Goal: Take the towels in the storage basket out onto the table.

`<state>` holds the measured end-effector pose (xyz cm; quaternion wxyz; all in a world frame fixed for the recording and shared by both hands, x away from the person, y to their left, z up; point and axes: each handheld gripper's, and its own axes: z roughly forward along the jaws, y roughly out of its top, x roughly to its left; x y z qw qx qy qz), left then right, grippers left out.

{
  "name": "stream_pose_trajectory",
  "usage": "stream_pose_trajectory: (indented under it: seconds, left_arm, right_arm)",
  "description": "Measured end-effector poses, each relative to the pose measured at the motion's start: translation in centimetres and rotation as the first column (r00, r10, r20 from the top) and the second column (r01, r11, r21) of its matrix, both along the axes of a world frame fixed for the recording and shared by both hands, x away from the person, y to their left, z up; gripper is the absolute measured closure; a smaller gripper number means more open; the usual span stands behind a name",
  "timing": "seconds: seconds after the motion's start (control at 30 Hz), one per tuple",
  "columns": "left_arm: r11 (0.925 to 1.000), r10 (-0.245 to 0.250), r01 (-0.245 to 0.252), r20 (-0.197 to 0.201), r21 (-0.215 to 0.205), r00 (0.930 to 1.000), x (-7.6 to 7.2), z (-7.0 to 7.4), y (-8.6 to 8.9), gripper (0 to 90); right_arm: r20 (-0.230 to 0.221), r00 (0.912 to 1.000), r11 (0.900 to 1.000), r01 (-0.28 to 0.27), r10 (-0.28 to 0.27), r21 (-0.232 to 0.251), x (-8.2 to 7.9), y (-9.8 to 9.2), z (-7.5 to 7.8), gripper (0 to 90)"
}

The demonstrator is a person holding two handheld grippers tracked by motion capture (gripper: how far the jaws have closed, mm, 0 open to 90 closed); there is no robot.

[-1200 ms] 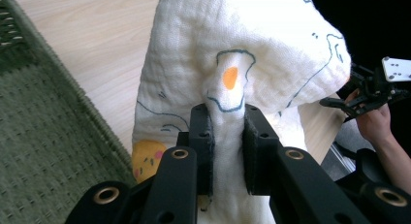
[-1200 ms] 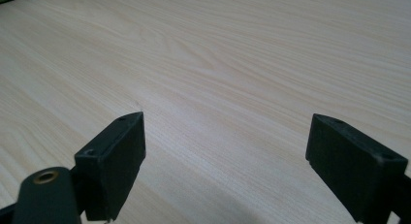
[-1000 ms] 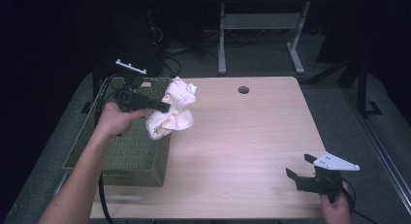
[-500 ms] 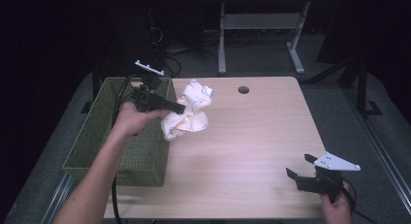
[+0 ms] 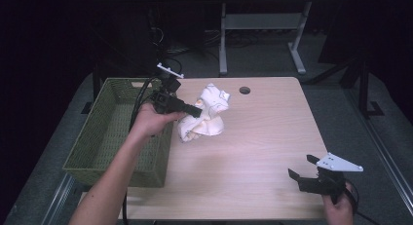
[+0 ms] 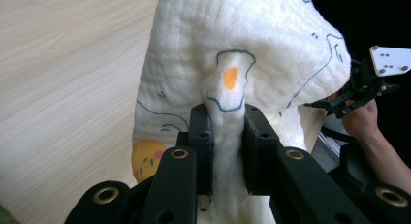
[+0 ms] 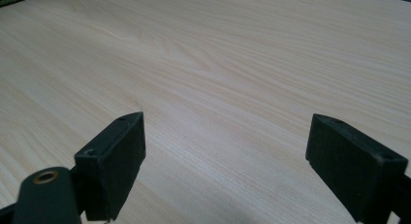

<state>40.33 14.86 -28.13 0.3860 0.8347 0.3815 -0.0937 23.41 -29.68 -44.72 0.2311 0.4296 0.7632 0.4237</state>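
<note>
The left claw (image 6: 227, 151) is clamped on the white cloth (image 5: 207, 113), hanging just beside the basket (image 5: 104, 132) over the counter (image 5: 253, 147). Better lower slowly; right claw (image 7: 225, 166) waits apart.

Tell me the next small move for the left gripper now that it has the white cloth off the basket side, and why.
Probably carry the cloth a little further toward the table's middle. The left gripper is shut on a fold, the cloth hangs bunched near the basket, and the right gripper waits open.
</note>
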Motion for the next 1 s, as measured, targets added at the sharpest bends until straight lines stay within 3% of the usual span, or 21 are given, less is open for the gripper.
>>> stream_pose_trajectory:
  seconds: [0.57,1.0]
  left_arm:
    - [0.9999,-0.014,0.014,-0.016,0.0,0.9998,0.5,-1.3,-3.2,76.2]
    - [0.9999,-0.013,0.013,-0.045,0.008,0.9989,1.1,-3.5,-5.3,75.8]
  right_arm:
    - [0.008,1.0,1.0,0.004,-0.004,0.001,-0.2,-0.2,0.2,13.8]
    - [0.012,0.9999,1.0,0.0,0.0,0.0,-0.2,-0.3,0.2,13.8]
